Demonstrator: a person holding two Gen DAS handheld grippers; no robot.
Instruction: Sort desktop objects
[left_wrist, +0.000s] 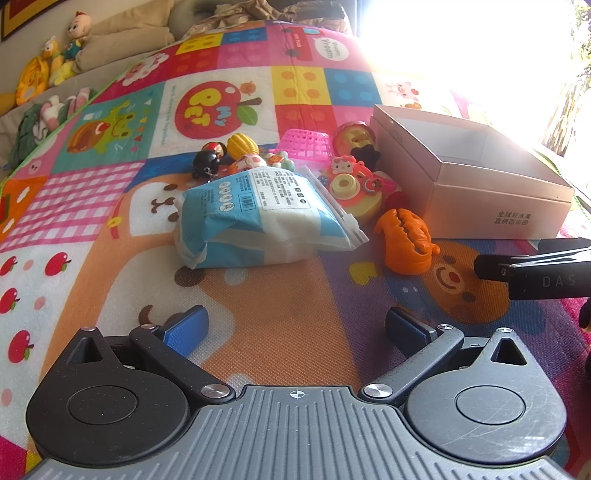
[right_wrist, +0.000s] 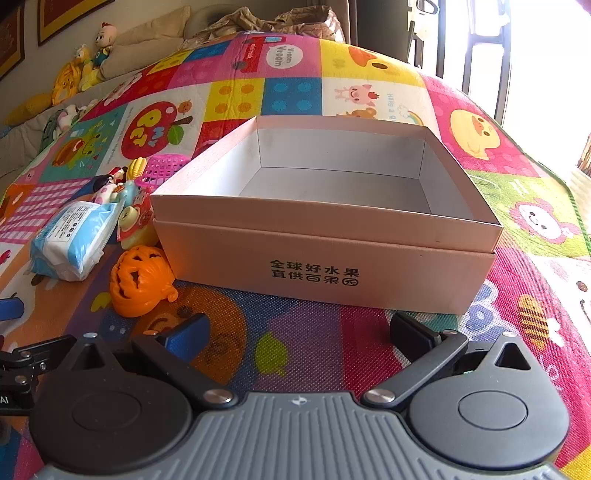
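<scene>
Left gripper (left_wrist: 295, 328): spread, empty.
Right gripper (right_wrist: 299, 332): spread, empty, facing the box (right_wrist: 388, 266).
Wipes pack (left_wrist: 258, 218): straight ahead of left gripper, long axis left-right, left of box.
Nearer arm: left, judged.

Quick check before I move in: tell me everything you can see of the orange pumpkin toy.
The orange pumpkin toy looks like glossy moulded plastic, a ribbed jack-o'-lantern with cut-out eyes and a jagged mouth that show it is hollow. It lies tipped over on the play mat, near the front left corner of the open cardboard box; whether they touch is unclear. The wipes packet lies apart to its left. No tool touches it.
</scene>
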